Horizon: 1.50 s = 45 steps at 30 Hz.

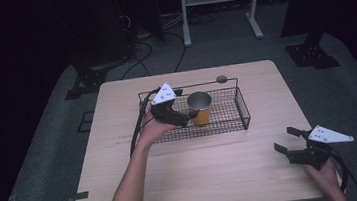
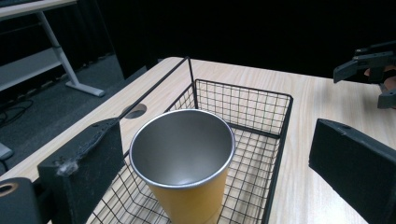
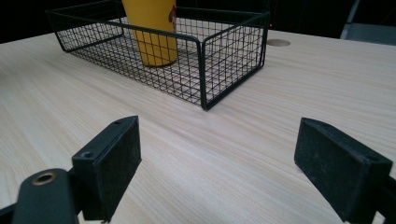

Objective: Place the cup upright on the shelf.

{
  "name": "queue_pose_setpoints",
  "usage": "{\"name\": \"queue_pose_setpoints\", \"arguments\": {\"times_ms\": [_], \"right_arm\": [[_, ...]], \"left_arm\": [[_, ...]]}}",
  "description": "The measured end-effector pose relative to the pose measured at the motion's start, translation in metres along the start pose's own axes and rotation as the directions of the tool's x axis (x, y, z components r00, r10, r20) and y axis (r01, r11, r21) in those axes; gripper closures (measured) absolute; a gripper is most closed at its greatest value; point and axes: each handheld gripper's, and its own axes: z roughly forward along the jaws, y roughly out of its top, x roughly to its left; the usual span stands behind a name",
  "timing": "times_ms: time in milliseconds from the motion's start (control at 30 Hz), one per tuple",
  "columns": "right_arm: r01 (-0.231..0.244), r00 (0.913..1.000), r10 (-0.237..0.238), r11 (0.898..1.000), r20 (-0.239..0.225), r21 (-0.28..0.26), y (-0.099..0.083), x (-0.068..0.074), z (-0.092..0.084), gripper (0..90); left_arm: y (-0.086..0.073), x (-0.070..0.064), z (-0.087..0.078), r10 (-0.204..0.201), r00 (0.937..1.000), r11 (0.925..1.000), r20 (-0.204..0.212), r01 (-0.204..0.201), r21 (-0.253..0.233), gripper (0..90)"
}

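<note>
Your right gripper (image 1: 286, 142) hovers near the table's (image 1: 200, 178) near right corner, jaws wide and holding nothing. Farther in, your left gripper (image 1: 190, 115) has its jaws wide, reaching toward the yellow cup (image 1: 200, 108), not gripping it. The cup stands upright inside the wire basket (image 1: 234, 120) toward the table's far edge.

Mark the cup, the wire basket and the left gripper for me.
cup (image 2: 187, 205), left gripper view, on its yellow outer wall.
wire basket (image 1: 242, 109), high view, on its right end wall.
left gripper (image 1: 192, 114), high view, midway between its fingertips.
</note>
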Motion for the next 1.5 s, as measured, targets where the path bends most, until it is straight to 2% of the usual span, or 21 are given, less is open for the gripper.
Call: {"name": "queue_pose_setpoints", "arguments": {"times_ms": [467,900,1233,1500], "right_arm": [[0.000,1.0000,0.000,1.000,-0.001,0.000,0.000,0.000,0.000,13.6],[-0.003,1.0000,0.003,1.000,0.000,0.000,0.000,0.000,0.000,13.6],[-0.008,1.0000,0.008,1.000,-0.002,-0.003,0.000,-0.001,-0.001,13.6],[-0.007,1.0000,0.007,1.000,-0.001,-0.002,0.000,-0.001,-0.001,13.6]], "left_arm": [[-0.005,-0.009,-0.015,-0.009,0.9998,0.9993,-0.015,0.008,-0.037,2.5],[-0.016,-0.016,-0.029,-0.033,0.9991,0.9972,-0.026,0.031,-0.067,2.5],[-0.027,-0.021,-0.037,-0.051,0.9983,0.9963,-0.029,0.049,-0.070,2.4],[-0.033,-0.025,-0.043,-0.051,0.9980,0.9964,-0.037,0.048,-0.070,2.4]]}}
